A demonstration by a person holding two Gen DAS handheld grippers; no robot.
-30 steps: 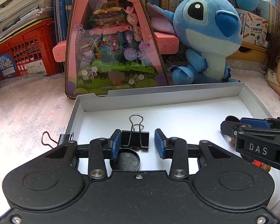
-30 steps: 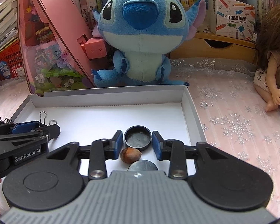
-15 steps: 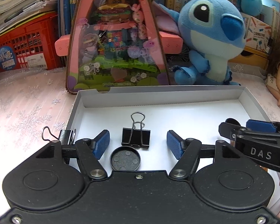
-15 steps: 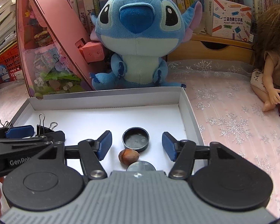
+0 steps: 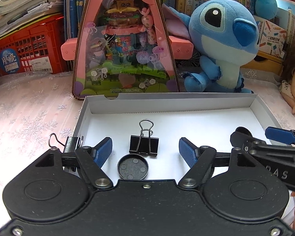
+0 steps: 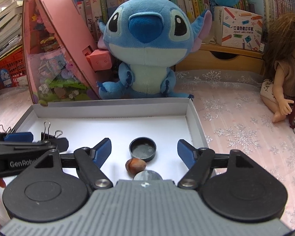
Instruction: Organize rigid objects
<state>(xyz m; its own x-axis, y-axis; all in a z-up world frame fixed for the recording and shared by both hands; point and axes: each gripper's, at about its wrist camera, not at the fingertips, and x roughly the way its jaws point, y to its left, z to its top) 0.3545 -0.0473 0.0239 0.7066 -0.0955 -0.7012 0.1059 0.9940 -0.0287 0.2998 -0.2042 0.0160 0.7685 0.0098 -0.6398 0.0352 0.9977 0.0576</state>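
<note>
White tray (image 5: 265, 116) on worktop: binder clip (image 5: 144, 144), black cap (image 6: 142, 149), hazelnut (image 6: 135, 164). Left gripper (image 5: 145, 151): fingers opening, wide of the clip, gripping nothing. Right gripper (image 6: 144, 150): fingers opening astride cap and hazelnut, touching neither.

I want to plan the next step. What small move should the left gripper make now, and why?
Probably draw the left gripper back from the tray. Its jaws are opening with no pad touching the binder clip, which lies free on the tray floor beside a round cap, so the release looks done.
</note>
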